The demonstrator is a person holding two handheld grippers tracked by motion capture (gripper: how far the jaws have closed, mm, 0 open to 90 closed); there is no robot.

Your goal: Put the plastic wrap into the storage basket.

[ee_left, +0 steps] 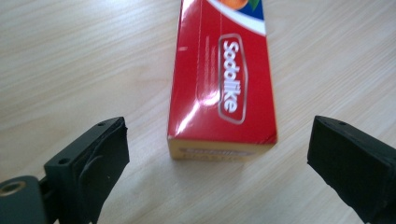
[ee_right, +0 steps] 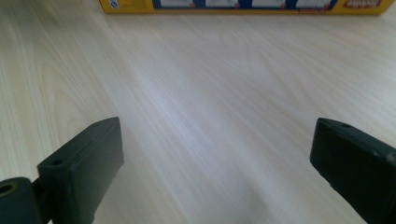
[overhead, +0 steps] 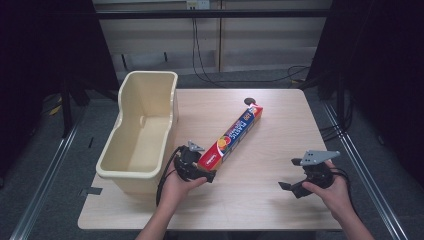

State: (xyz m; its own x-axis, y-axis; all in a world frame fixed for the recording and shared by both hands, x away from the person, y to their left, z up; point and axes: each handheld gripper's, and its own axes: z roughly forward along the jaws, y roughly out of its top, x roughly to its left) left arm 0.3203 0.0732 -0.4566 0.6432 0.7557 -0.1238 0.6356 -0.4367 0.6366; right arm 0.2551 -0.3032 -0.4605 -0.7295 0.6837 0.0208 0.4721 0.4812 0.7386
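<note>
A: Lying flat on the wooden table (overhead: 270, 200), a long red plastic-wrap box (overhead: 232, 136) runs diagonally away from the person. Where does it sit against the left gripper (overhead: 200, 172)?

B: Its near end is right at that gripper. In the left gripper view the red end of the box (ee_left: 223, 88), marked "Sodolike", lies just ahead of the two black jaws and centred on the gap between them. Jaws stand wide apart, one either side of the box's line; neither touches it.

A: Left hand (overhead: 176, 187)?

B: Wrapped around the gripper body from behind, with the cable looping off on the bin side.

A: The bin?

B: A cream plastic bin (overhead: 142, 130), open-topped, stands just beside the left gripper on the side away from the box. Nothing visible inside.

A: Right gripper (overhead: 290, 186)?

B: Held in the right hand (overhead: 332, 187), well apart from the box. Its own view has both jaws spread wide over bare wood, with the yellow-edged long side of the box (ee_right: 243, 5) across the far top of the view.

A: Contact with the table?

B: Cannot tell for either gripper.
</note>
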